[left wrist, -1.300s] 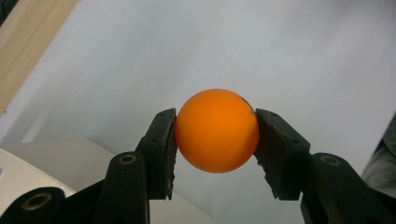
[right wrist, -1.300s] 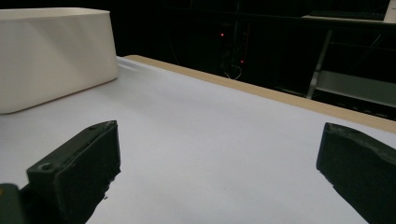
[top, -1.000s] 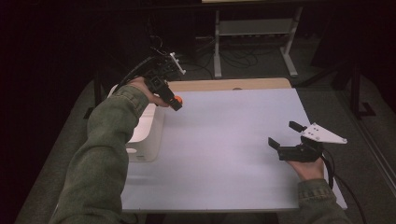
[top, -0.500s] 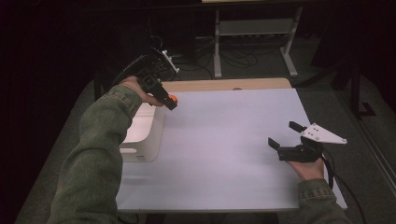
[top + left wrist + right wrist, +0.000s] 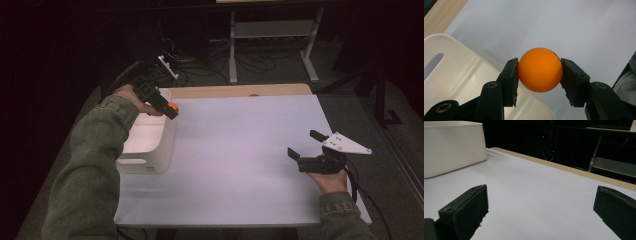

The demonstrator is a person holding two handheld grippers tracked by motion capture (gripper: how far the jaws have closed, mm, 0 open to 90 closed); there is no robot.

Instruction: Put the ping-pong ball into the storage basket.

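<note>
Along the left edge of the table [image 5: 240, 165], near the far left corner, sits a white bin [image 5: 150, 145], open top up, with a slot handle in its near wall. Its long axis runs near-to-far along that edge. The left gripper [image 5: 169, 109] hangs above the bin's far right rim, and its jaws pinch an orange ball [image 5: 540, 69] from both sides. In the left gripper view the ball sits right over the line where the bin's rim meets the white tabletop, so the bin opening lies just to the gripper's left and slightly nearer the person. My read is that dropping the ball in needs only a short shift over the bin's inside before the jaws part. The left hand is clearly the nearer one to the bin.

The right gripper [image 5: 309, 149] rests low by the right edge, well apart from the bin, jaws spread wide with nothing between them.

Bin contents are hard to judge: the sleeve [image 5: 95, 165] covers part of it, and glare washes out the floor. The room beyond the far edge is too dark to make out.
</note>
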